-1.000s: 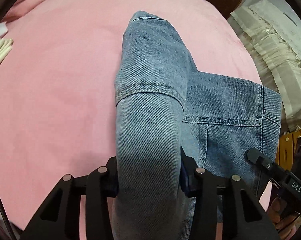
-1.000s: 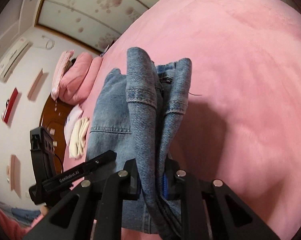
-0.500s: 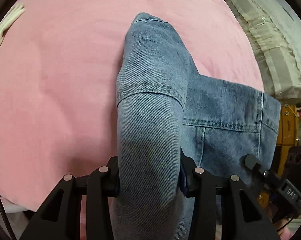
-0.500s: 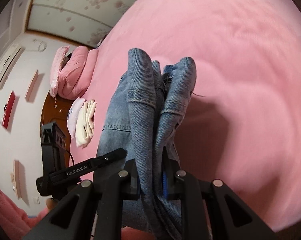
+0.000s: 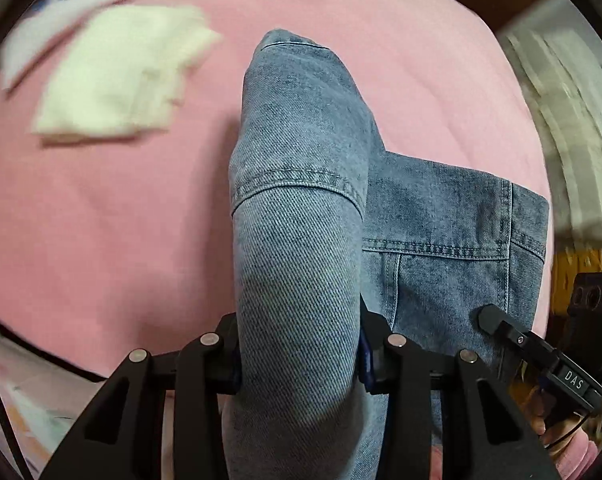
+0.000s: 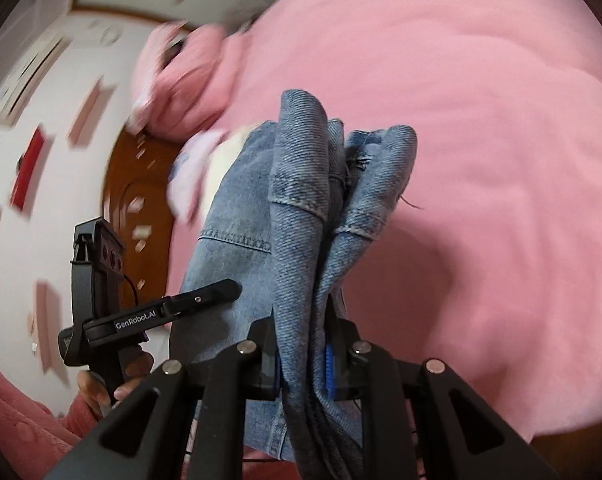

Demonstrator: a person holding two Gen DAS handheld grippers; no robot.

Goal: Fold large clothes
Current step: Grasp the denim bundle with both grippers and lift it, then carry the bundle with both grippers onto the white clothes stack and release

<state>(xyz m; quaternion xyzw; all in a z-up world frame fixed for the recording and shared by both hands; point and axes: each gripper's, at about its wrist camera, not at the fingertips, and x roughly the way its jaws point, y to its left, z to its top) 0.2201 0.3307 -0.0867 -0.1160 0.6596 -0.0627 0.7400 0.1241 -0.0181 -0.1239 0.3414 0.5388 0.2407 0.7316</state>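
Observation:
A folded blue denim garment (image 5: 301,208) hangs between both grippers above the pink bed (image 5: 101,220). My left gripper (image 5: 299,354) is shut on a thick fold of the denim at one end. My right gripper (image 6: 303,354) is shut on bunched layers of the same denim (image 6: 301,200) at the other end. Each gripper shows in the other's view: the right gripper (image 5: 541,356) at the lower right, the left gripper (image 6: 157,316) at the lower left. The fingertips are hidden by cloth.
A stack of folded white and pale clothes (image 5: 113,76) lies on the bed at the upper left. Pink pillows (image 6: 181,80) and a wooden headboard (image 6: 137,208) lie beyond. A white ruffled cloth (image 5: 573,120) is off the bed to the right.
Both grippers have swung with the denim toward the head of the bed. The folded white stack has come into the left wrist view. Both grips are unchanged.

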